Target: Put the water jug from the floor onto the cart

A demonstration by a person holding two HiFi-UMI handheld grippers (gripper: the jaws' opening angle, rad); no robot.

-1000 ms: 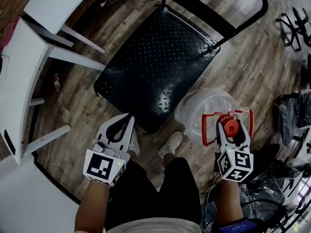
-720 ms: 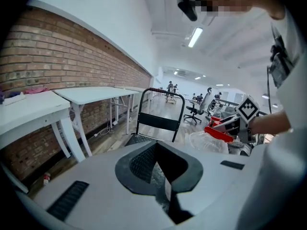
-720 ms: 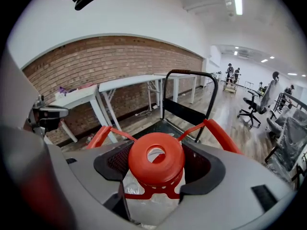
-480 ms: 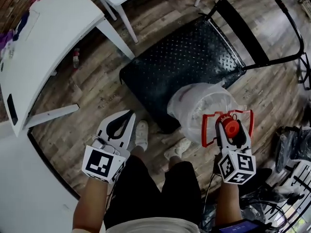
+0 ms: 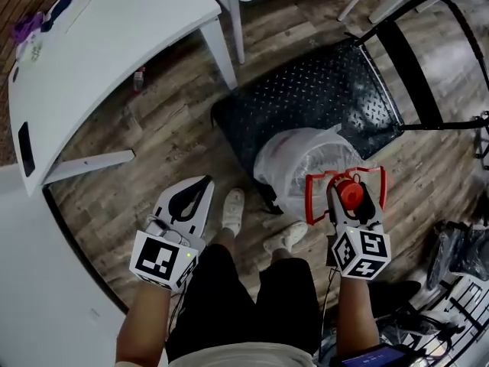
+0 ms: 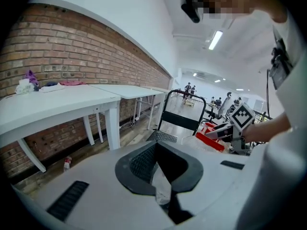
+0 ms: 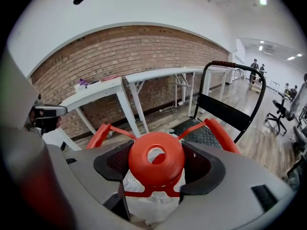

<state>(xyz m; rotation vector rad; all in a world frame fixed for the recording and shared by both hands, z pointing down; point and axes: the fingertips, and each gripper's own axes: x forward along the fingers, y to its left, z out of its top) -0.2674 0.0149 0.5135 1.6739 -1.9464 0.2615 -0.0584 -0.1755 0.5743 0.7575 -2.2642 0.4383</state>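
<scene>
The water jug (image 5: 299, 167) is clear plastic with a red cap (image 5: 351, 194) and a red carrying frame. My right gripper (image 5: 351, 197) is shut on the cap (image 7: 156, 164) and holds the jug off the floor, at the near edge of the black cart platform (image 5: 321, 102). The cart's black handle (image 5: 428, 60) rises at the far right. In the right gripper view the jug body (image 7: 152, 202) hangs under the jaws and the platform (image 7: 200, 134) lies just beyond. My left gripper (image 5: 189, 199) is shut and empty, left of the person's legs; its jaws (image 6: 161, 178) meet with nothing between them.
White tables (image 5: 114, 29) stand at the left and top, and a table leg (image 5: 229, 40) comes down near the cart's left corner. A small bottle (image 5: 139, 77) lies on the wooden floor. The person's white shoes (image 5: 233, 205) are beside the jug. Bags and cables (image 5: 458, 258) crowd the right.
The right gripper, still shut on the cap, has carried the jug from beside the cart's corner to over its near edge. The view has swung left. The left gripper stays shut and empty.
</scene>
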